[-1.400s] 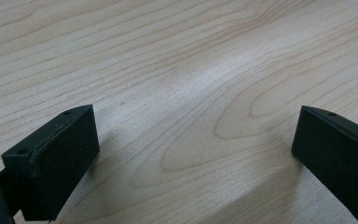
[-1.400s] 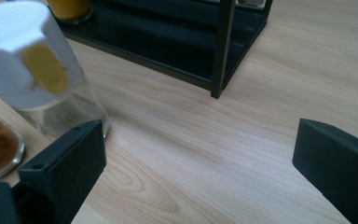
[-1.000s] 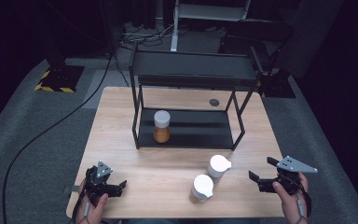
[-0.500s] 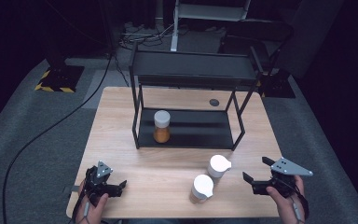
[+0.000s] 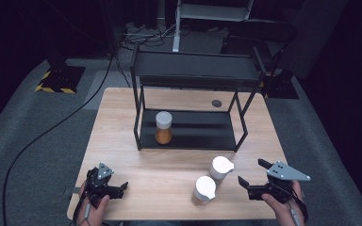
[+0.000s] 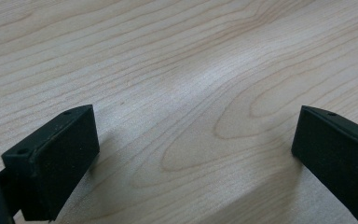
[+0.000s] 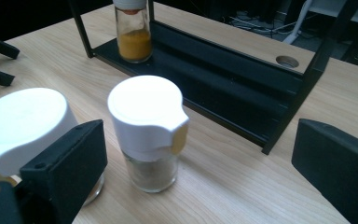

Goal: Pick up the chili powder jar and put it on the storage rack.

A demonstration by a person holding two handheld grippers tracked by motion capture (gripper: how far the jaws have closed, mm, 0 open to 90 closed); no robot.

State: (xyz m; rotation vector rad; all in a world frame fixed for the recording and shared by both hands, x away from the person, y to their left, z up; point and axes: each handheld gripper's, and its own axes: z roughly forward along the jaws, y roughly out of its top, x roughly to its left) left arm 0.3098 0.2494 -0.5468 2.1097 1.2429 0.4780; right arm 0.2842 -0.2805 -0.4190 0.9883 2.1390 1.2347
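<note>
High view: right gripper [image 5: 253, 180] at the table's [image 5: 122, 122] near right edge, jaws spread wide, nothing between them, pointing left toward two white-capped jars. Far jar [image 5: 220, 168] stands upright just in front of the rack [image 5: 193, 75], near jar [image 5: 203, 190] upright beside it, closer to the table's front edge. The two are near each other but apart. Both lie left of the right gripper; near jar is the closer one in this view, roughly level with the jaws. Long axis of both jars is vertical, so a side-on pinch across the body fits.

Right gripper view: far jar [image 7: 149, 132] sits centred between the open jaws and ahead of them, not touched; its cap has a flip tab facing right. Near jar [image 7: 25, 128] is partly behind the left jaw, so it may get bumped if the gripper goes straight in. Orange jar [image 7: 133, 30] stands on the rack's bottom shelf, left end, well beyond.

Left gripper [image 5: 115, 187] at the near left corner, jaws spread and empty, low over bare wood in the left gripper view, well apart from all jars.

Judgement: right hand is clearly nearer; centred jar looks like the target, approach forward along the jaw line, then close.
</note>
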